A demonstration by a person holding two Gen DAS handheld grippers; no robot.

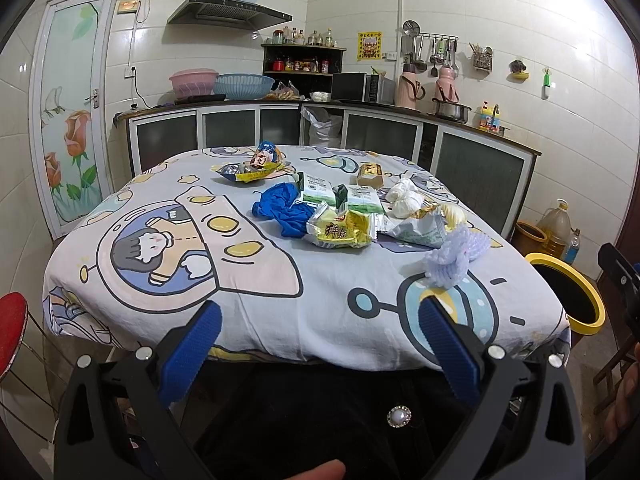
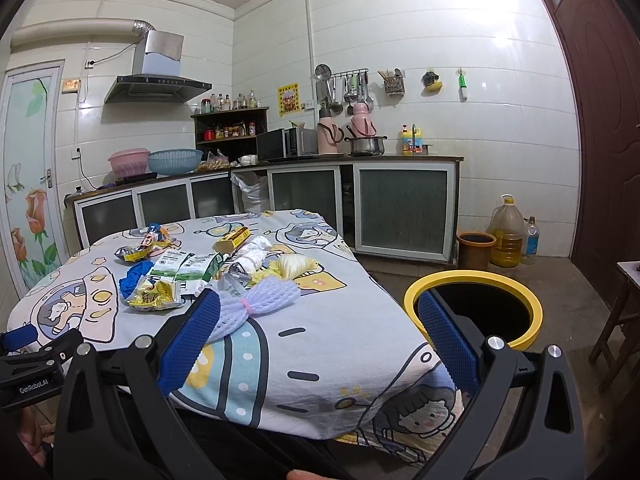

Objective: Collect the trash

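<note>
Trash lies scattered over the cartoon-print tablecloth [image 1: 168, 288]: a yellow snack wrapper [image 1: 340, 230], a blue crumpled bag [image 1: 284, 208], green-white packets [image 1: 340, 194], white wads [image 1: 404, 200], a purple foam net [image 1: 456, 256] and a far wrapper pile [image 1: 256, 168]. A black bin with a yellow rim [image 1: 576, 292] stands on the floor right of the table. My left gripper [image 1: 320, 344] hangs open at the table's near edge, nothing between its fingers. My right gripper [image 2: 320, 340] is open too, over the near right corner, its left finger beside the foam net [image 2: 256, 300]; the bin [image 2: 476, 312] is beyond its right finger.
Kitchen counters [image 2: 360, 160] with basins, a microwave and pots run along the far walls. An oil jug [image 2: 506, 232], a bottle and a brown pot stand on the floor by the wall. A red stool [image 1: 12, 328] sits left; a wooden stool [image 2: 624, 320] is right.
</note>
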